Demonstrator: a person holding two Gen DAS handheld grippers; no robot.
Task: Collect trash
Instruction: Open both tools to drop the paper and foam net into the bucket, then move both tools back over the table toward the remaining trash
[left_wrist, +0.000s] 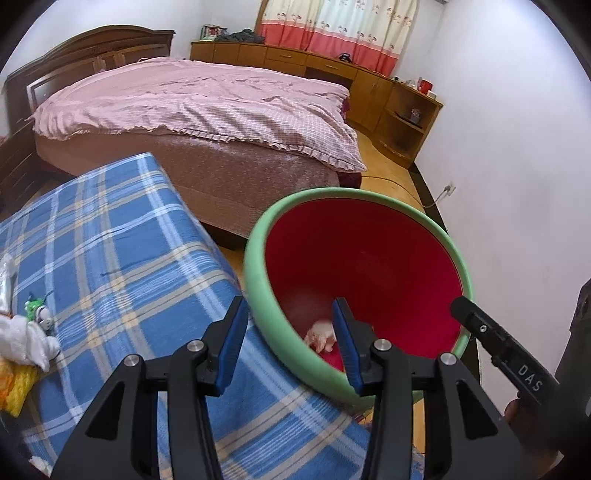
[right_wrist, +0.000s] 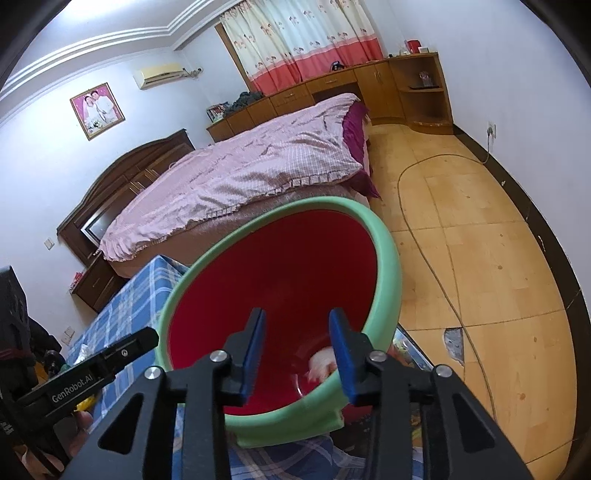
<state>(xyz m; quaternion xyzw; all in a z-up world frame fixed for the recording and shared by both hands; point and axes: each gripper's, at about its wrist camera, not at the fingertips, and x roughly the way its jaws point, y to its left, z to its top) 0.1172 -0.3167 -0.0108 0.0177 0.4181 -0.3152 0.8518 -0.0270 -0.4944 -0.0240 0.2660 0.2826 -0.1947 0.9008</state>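
the drop step looks finished: a pale crumpled scrap (left_wrist: 320, 335) lies at the bottom of the bin (left_wrist: 258, 273), a red pail with a green rim standing just beside the surface (left_wrist: 122, 236). both grippers hang over the bin mouth; the left gripper (left_wrist: 290, 345) is spread with nothing between its pads, and the right gripper (right_wrist: 297, 354) is likewise spread and empty. the scrap is blurred, so whether it is tissue or wrapper i cannot tell. more trash (left_wrist: 26, 343) sits on the blue plaid surface at its left edge, white, yellow and green bits, so the next move calls for swinging a gripper back there. behind are a bed (left_wrist: 207, 107), cabinets (left_wrist: 373, 85), a curtain (left_wrist: 332, 26) and a wood floor (right_wrist: 480, 258).
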